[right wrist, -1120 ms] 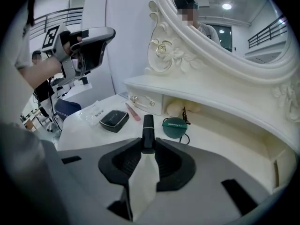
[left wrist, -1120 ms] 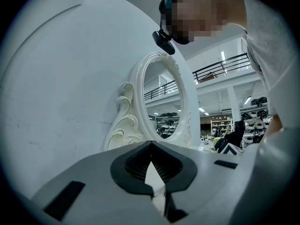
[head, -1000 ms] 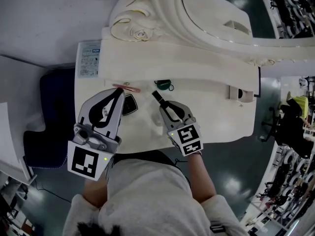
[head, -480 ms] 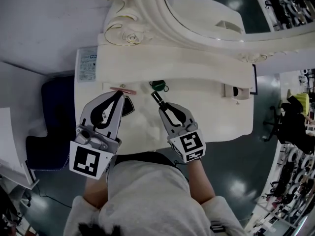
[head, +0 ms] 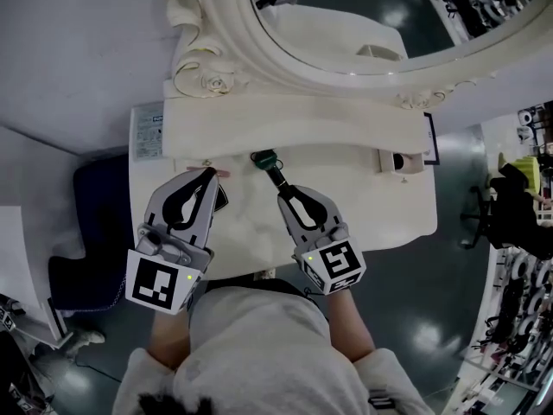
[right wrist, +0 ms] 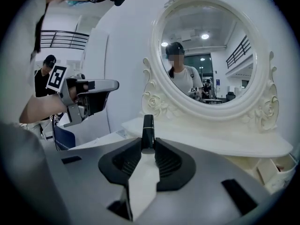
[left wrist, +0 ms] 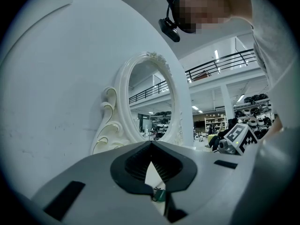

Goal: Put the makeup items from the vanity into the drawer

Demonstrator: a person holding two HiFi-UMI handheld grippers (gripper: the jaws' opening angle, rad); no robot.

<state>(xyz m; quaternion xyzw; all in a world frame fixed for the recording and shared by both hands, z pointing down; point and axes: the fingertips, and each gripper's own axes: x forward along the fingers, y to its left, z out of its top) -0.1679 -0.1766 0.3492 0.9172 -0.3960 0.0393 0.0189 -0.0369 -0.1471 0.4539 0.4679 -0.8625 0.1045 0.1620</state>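
Clamping what seems a lipstick point(right wrist: 148, 128), right gripper point(head: 283, 190) hovers.

Slim black lipstick tube point(right wrist: 148, 130), clamped by one end.

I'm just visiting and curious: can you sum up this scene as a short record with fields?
Place: white carved vanity with oval mirror
Right gripper: shut on slim glossy black lipstick tube
Left gripper: jaws together, empty
On vanity top: small green object, flat pink stick, small black case beside left gripper
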